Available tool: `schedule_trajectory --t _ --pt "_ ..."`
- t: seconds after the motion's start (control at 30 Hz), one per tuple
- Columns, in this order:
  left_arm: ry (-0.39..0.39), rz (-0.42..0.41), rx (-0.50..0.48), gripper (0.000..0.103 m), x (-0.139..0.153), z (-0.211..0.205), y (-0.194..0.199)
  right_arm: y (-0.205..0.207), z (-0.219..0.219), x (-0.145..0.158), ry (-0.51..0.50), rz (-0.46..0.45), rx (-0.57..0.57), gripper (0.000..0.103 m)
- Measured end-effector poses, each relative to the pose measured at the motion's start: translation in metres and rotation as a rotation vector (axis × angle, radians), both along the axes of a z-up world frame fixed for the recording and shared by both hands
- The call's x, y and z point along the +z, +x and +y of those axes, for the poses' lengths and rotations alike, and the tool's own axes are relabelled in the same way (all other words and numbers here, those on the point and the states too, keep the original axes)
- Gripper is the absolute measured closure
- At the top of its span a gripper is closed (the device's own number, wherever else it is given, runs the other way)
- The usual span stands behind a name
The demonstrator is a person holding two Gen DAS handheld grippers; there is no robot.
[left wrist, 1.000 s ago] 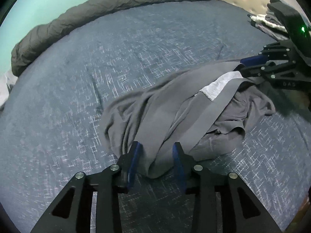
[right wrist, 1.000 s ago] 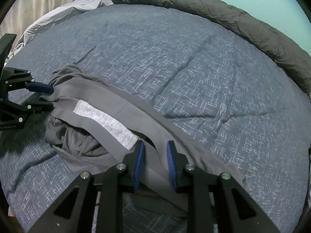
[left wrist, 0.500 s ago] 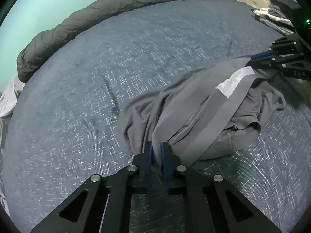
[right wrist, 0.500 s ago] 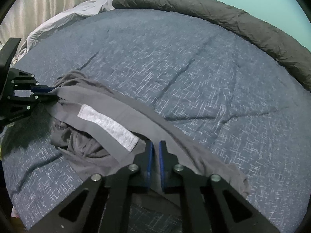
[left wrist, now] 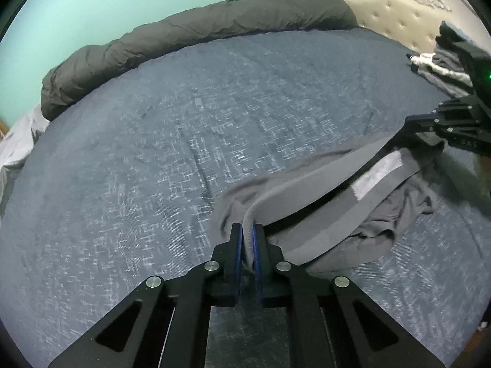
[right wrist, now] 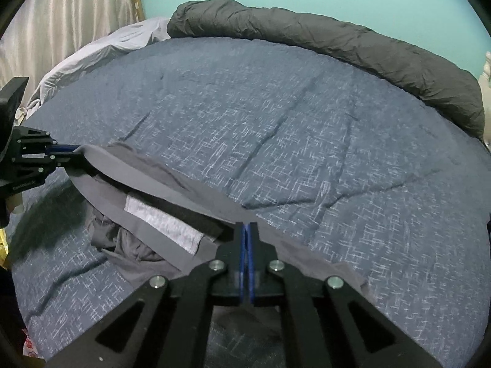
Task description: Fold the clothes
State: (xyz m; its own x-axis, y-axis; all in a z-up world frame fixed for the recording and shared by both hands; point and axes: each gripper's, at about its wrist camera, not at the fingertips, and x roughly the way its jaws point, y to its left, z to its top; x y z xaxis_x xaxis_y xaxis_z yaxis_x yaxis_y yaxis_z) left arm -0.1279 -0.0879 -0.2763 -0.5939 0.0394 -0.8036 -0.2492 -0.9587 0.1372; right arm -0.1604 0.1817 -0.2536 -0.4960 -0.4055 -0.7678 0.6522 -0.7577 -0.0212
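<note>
Gripping grey garment [left wrist: 310, 196], both tools clamped: left tool [left wrist: 248, 230]; right tool [right wrist: 246, 230] | waistband taut, rest crumpled

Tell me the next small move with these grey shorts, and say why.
Probably lift both grippers a little and draw them apart. The left gripper and right gripper each have jaws shut on the waistband of the grey shorts, but the legs lie bunched on the blue bedspread, so the garment needs to hang flat before folding.
</note>
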Motion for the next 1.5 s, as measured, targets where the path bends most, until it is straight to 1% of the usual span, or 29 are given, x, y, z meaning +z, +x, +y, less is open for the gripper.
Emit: schedule_trajectory --t 0.2,0.43,0.57,0.73,0.87,0.97,1.03,1.1,1.2,1.3,1.4,1.43,1.5 --pt "0.036 0.006 0.006 0.096 0.009 -0.003 0.007 0.01 0.002 -0.004 0.017 -0.015 0.038 0.102" --pt "0.01 -0.048 -0.013 0.096 0.0 0.003 0.016 0.024 0.007 -0.005 0.021 -0.027 0.072 0.102" --pt "-0.005 -0.079 -0.024 0.096 -0.006 0.006 0.021 0.029 0.005 -0.013 0.054 -0.058 0.097 0.102" --pt "-0.013 -0.123 -0.031 0.096 -0.013 0.008 0.025 0.032 0.006 -0.018 0.059 -0.085 0.117 0.102" --pt "0.004 -0.111 -0.02 0.096 -0.009 0.005 0.028 0.034 0.007 -0.022 0.061 -0.094 0.118 0.102" --pt "0.029 -0.106 0.0 0.093 -0.006 0.0 0.031 0.033 0.011 -0.025 0.075 -0.092 0.092 0.102" --pt "0.046 -0.103 0.013 0.092 -0.004 -0.003 0.033 0.032 0.017 -0.022 0.043 -0.12 0.075 0.102" --pt "0.059 -0.099 0.024 0.09 -0.002 -0.006 0.035 0.031 0.029 -0.015 -0.021 -0.146 0.049 0.101" --pt "0.05 -0.094 0.026 0.089 0.002 -0.009 0.041 0.03 0.04 -0.006 -0.072 -0.146 0.015 0.099" --pt "0.034 -0.106 0.02 0.088 -0.002 -0.008 0.043 0.023 0.06 0.002 -0.159 -0.163 -0.058 0.098" --pt "0.022 -0.116 0.012 0.088 -0.008 -0.006 0.045 0.013 0.077 0.005 -0.189 -0.172 -0.157 0.096" --pt "0.03 -0.118 0.015 0.088 -0.009 -0.007 0.044 0.009 0.084 0.003 -0.189 -0.18 -0.2 0.094" --pt "0.076 -0.119 0.036 0.088 -0.009 -0.013 0.043 0.002 0.098 -0.002 -0.196 -0.205 -0.284 0.092"
